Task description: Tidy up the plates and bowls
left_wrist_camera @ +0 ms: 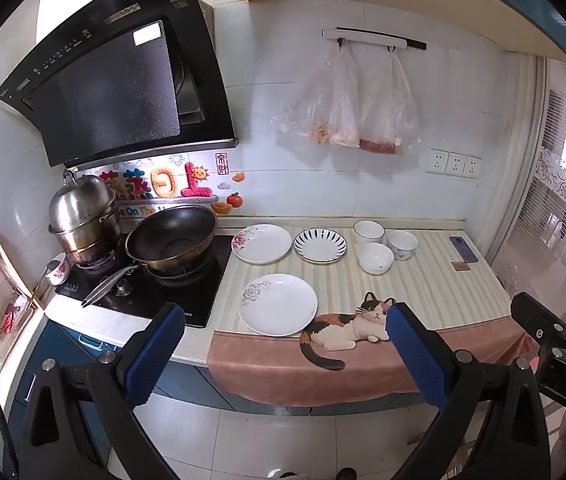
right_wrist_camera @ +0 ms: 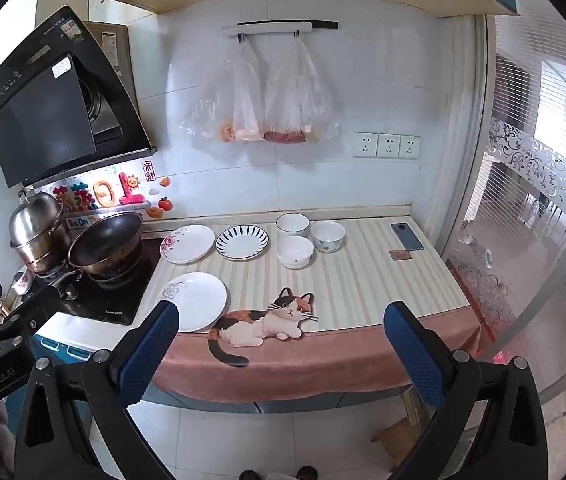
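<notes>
On the striped mat lie a near white plate with a grey flower, a far plate with a pink flower and a blue-striped plate. Three white bowls cluster to their right. My left gripper is open and empty, held off the counter's front edge. My right gripper is open and empty, also in front of the counter. The right gripper shows at the left view's right edge.
A stove with a black wok and a steel steamer pot stands to the left. A small bowl with a spoon sits by the stove. A phone lies at the counter's far right. Bags hang on the wall.
</notes>
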`<move>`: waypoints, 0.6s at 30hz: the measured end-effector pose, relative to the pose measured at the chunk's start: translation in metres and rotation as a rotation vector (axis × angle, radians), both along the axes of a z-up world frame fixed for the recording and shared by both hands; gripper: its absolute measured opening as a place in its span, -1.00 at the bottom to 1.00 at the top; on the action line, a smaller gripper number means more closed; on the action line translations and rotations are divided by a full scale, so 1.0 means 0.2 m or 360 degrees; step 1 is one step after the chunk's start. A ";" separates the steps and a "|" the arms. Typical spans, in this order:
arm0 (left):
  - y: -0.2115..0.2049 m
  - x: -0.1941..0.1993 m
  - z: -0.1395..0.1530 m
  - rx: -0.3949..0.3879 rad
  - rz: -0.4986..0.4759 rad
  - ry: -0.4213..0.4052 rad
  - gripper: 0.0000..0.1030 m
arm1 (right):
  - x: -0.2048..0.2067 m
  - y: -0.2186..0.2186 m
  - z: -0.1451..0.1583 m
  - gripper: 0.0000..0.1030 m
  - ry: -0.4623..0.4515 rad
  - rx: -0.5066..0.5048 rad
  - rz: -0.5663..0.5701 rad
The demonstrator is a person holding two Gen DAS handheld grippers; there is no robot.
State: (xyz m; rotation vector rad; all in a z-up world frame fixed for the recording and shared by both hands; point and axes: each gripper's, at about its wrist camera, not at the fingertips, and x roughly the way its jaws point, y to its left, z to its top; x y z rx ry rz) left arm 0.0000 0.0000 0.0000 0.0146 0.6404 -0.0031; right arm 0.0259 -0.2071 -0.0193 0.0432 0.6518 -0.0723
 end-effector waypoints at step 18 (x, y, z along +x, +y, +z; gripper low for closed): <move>0.00 0.00 0.00 0.0006 0.0000 0.0001 1.00 | 0.00 0.00 -0.01 1.00 0.0021 0.0002 0.0001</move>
